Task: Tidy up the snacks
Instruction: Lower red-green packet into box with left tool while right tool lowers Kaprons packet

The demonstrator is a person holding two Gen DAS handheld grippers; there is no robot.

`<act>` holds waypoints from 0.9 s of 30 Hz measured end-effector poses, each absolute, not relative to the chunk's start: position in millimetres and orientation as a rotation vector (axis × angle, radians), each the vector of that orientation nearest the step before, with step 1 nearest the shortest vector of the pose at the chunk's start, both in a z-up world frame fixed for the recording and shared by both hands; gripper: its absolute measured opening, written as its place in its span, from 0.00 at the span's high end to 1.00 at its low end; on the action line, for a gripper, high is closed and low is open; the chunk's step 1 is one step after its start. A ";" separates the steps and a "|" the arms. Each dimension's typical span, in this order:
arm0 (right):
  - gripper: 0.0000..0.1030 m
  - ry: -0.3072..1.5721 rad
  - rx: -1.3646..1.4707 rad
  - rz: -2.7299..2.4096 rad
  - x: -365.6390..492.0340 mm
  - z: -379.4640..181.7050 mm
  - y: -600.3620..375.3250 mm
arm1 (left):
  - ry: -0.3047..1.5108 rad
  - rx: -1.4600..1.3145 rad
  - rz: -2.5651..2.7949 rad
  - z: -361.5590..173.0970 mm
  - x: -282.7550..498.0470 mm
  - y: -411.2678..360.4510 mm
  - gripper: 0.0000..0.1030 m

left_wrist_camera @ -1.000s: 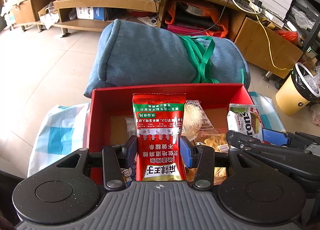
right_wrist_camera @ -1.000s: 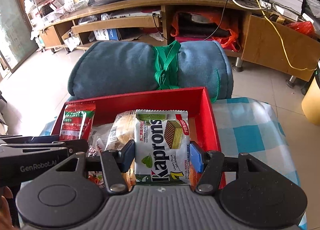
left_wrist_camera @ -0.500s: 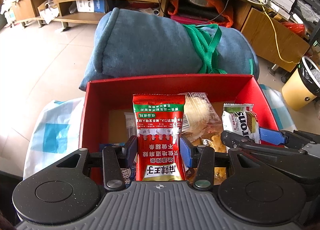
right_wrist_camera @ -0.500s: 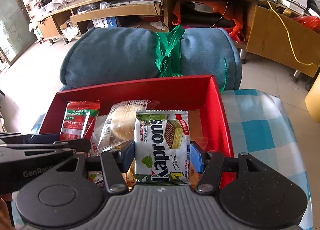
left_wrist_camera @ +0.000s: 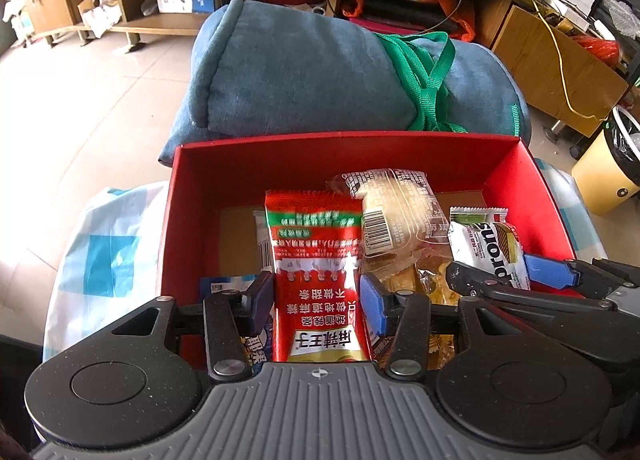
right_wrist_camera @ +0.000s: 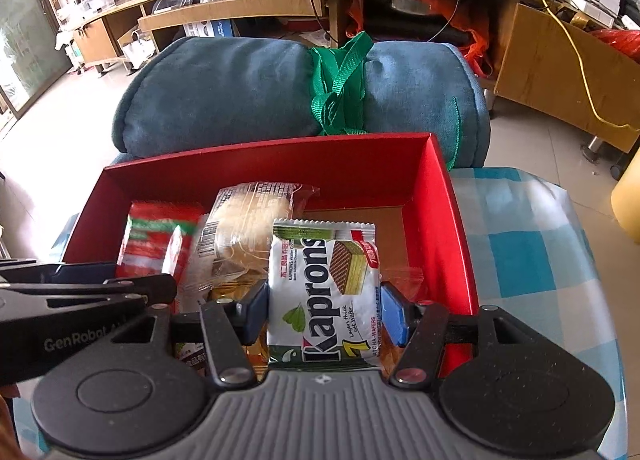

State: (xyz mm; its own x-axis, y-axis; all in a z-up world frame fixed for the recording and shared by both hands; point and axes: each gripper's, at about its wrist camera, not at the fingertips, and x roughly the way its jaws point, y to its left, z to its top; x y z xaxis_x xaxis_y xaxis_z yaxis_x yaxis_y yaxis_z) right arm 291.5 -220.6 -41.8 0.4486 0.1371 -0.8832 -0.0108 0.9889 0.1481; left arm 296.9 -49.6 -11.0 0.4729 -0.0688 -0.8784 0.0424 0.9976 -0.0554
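Both grippers are loaded and hanging over the red box (left_wrist_camera: 240, 164). My left gripper (left_wrist_camera: 318, 300) is clamped on the red snack packet (left_wrist_camera: 316, 260); pads press both its sides, and it stands upright with its print upside down to the camera. My right gripper (right_wrist_camera: 324, 310) is pinching the white Kaprons wafer pack (right_wrist_camera: 324, 284) the same way, upright between the blue pads. Both packs sit above the box interior, left one toward the box's left half, the wafer pack near the right wall. Under them in the box: a clear-wrapped pastry (left_wrist_camera: 396, 200), some yellowish crackers (left_wrist_camera: 432, 284) and a blue-white packet (left_wrist_camera: 224, 284) at the near-left corner. I can't tell if either held pack touches the pile, since the angle is too steep. The box rests on a blue-checked cloth (right_wrist_camera: 532, 244), with a rolled blue blanket (left_wrist_camera: 300, 68) tied by a green strap (left_wrist_camera: 424, 76) just behind it.
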 end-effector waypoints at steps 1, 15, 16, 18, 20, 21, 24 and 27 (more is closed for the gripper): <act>0.48 1.103 0.128 0.091 291.5 -41.8 -220.9 | 1.073 -0.027 -0.067 -10.7 297.0 -49.5 0.46; 0.39 1.100 0.098 0.065 287.9 -35.5 -222.3 | 1.057 -0.038 -0.062 -4.1 292.7 -46.7 0.36; 0.39 1.095 0.095 0.062 287.2 -33.1 -222.5 | 1.052 -0.040 -0.063 -2.3 291.8 -46.3 0.35; 0.38 1.090 0.095 0.060 285.3 -29.0 -223.1 | 1.044 -0.044 -0.065 0.6 290.2 -45.9 0.34; 0.35 1.088 0.103 0.055 283.3 -26.4 -225.2 | 1.036 -0.046 -0.067 3.7 287.6 -45.3 0.32; 0.34 1.086 0.107 0.054 282.0 -24.9 -226.4 | 1.032 -0.048 -0.069 5.0 286.2 -44.9 0.31; 0.33 1.075 0.118 0.051 278.1 -19.8 -228.4 | 1.024 -0.056 -0.077 9.9 281.8 -44.3 0.31; 0.33 1.056 0.125 0.049 273.7 -13.2 -229.1 | 1.011 -0.057 -0.083 14.9 277.0 -44.3 0.29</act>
State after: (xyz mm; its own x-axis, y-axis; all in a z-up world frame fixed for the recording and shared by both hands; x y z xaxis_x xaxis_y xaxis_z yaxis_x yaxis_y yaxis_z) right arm 273.7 -229.1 -13.2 0.4924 0.0998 -0.8646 0.0199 0.9919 0.1258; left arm 277.0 -44.3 14.9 0.5283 -0.0954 -0.8437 0.0428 0.9954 -0.0857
